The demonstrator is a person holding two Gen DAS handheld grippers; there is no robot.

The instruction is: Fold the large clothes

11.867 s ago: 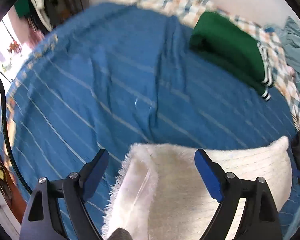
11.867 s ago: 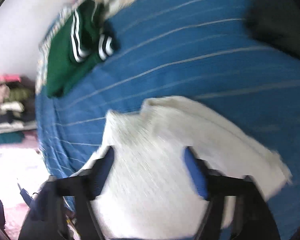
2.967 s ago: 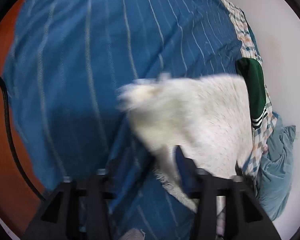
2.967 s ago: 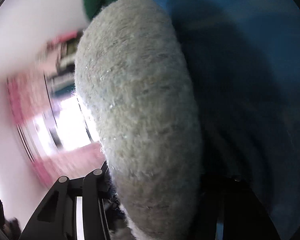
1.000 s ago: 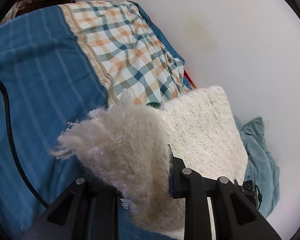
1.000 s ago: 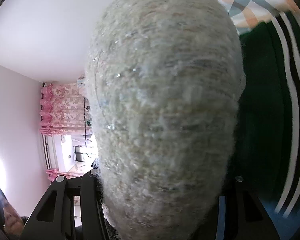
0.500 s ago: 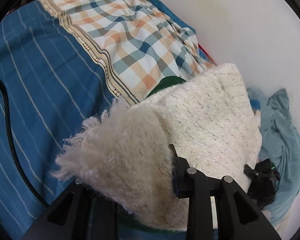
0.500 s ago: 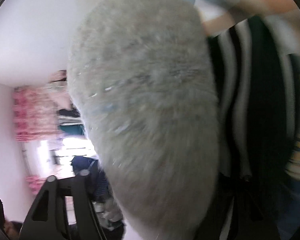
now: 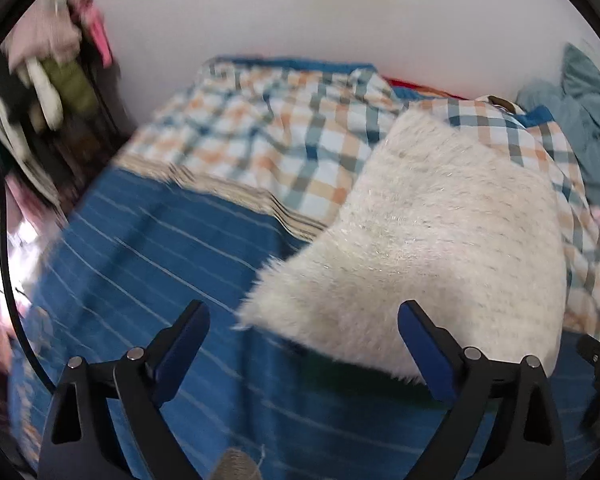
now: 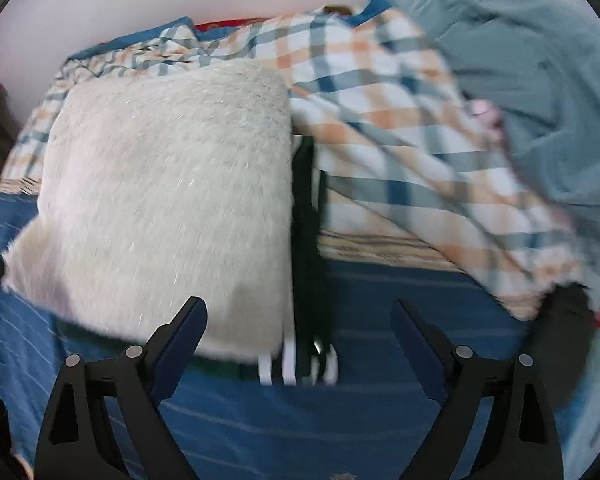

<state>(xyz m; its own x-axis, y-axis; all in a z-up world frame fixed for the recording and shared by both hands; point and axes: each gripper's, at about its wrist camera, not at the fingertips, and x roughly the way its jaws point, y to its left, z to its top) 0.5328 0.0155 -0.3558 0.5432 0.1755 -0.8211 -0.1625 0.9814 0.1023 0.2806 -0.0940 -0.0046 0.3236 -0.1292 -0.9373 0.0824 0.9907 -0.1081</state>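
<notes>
A folded fuzzy white sweater [image 9: 440,240] lies on top of a folded green garment with white stripes [image 10: 304,248], on the blue striped bed sheet [image 9: 160,248]. It also shows in the right wrist view [image 10: 168,204]. My left gripper [image 9: 302,344] is open and empty, just in front of the sweater's near left edge. My right gripper [image 10: 298,344] is open and empty, in front of the sweater's near right corner and the green garment's striped cuffs.
A checked blanket [image 9: 284,128] lies behind the pile against the white wall [image 9: 300,8]. A heap of grey-blue clothes [image 10: 540,80] sits at the right. A black item [image 10: 568,316] lies at the right edge. A clothes rack [image 9: 48,80] stands at the left.
Both grippers have let go of the white sweater and opened. The sweater now rests on the green garment, and both grippers have drawn back from it.
</notes>
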